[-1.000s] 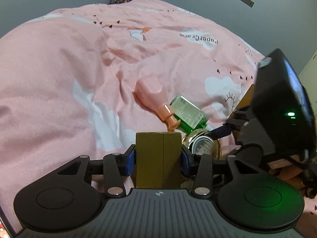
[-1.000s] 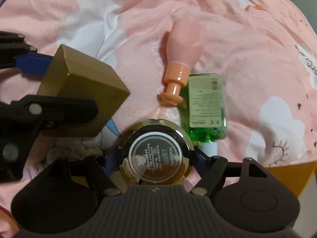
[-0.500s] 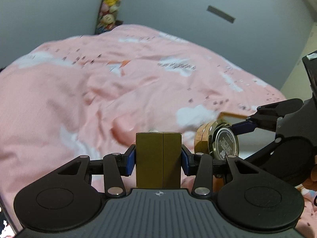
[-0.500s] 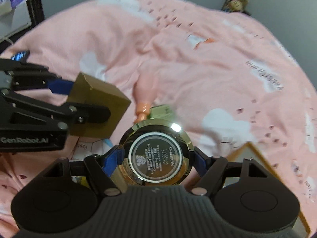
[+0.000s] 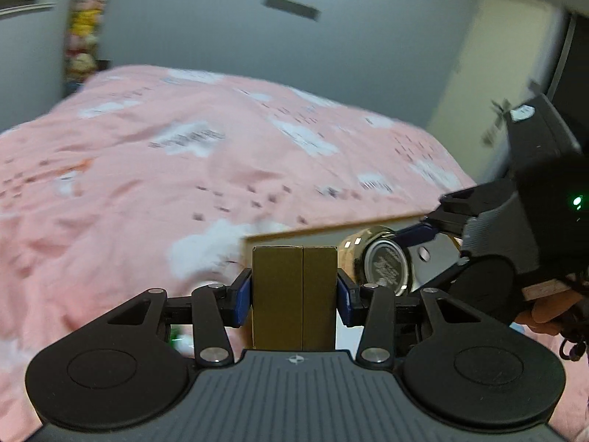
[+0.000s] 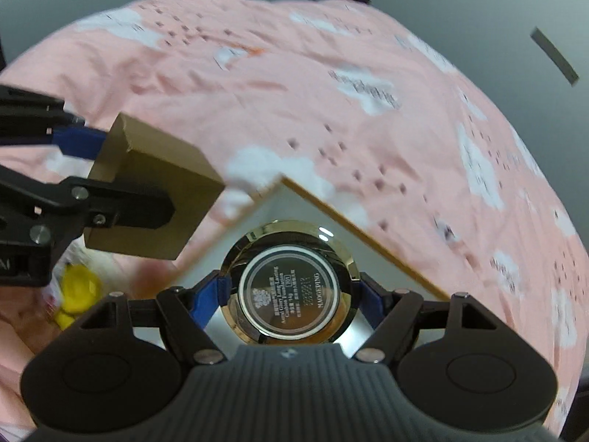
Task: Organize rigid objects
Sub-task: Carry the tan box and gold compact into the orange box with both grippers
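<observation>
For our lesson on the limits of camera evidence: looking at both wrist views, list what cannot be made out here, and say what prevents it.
- Inside of the white container: right wrist view, covered by the gold round case and the right gripper.
- Contents of the brown box: left wrist view, closed, clamped by the left gripper.
- Yellow object: right wrist view, blurred, partly behind the fingers.
- Print on the pink bedspread: motion blur, both views.

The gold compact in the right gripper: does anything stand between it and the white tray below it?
Nothing visible does. The gold compact, clamped in the right gripper, hangs directly over the bare white tray; the brown box is off to its left.
</observation>
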Available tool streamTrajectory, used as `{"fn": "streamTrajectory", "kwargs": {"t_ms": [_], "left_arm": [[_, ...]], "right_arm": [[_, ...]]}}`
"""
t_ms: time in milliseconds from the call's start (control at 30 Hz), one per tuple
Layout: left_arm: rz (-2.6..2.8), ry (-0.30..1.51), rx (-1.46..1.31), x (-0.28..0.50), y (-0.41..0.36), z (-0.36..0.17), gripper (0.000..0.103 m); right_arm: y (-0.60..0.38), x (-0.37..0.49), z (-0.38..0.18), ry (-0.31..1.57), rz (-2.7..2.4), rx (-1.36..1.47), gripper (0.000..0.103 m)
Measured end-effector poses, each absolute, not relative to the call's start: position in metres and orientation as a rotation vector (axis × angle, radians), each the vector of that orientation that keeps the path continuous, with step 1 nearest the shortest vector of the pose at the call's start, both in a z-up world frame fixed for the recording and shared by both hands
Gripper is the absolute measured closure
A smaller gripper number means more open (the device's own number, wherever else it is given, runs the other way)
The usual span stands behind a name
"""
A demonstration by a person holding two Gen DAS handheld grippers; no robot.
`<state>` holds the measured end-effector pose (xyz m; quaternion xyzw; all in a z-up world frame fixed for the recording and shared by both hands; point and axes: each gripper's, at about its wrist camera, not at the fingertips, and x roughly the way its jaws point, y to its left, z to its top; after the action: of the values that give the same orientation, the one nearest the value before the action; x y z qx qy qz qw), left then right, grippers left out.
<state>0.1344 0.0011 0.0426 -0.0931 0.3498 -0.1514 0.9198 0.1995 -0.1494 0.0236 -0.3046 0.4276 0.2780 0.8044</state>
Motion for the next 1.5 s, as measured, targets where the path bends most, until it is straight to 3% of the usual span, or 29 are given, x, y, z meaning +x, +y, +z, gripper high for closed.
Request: {"fn": "streamTrajectory", "kwargs": {"t_ms": [467,1067,1267,1400,1500], "left_arm": [[-0.34,1.003,0.09,0.228,-0.083,-0.024,0.052],[-0.238,1.081,0.249,0.259,-0.102,-0.057,0.052],[-0.207,1.06,0.274,0.259,-0.099,-0.059,0.044],[-0.244,1.057,0.233,0.257,-0.094,-0.054,0.033],[-0.262,1.049,0.164,0.253,-0.084,-0.046,0.032]], "right_arm": [[-0.201,0.24,-0.05,1.102,0.498,-0.581,0.028],[-0.195,0.253,-0.078,1.14,0.562,-0.532,0.028],[-0.196,0.251,-0.079,1.139,0.561,-0.521,0.028],[-0.197,0.255,-0.078,1.138,0.559,-0.516,0.028],[-0.198,0.259,-0.079,1.139,0.555,-0.512,0.028]]}}
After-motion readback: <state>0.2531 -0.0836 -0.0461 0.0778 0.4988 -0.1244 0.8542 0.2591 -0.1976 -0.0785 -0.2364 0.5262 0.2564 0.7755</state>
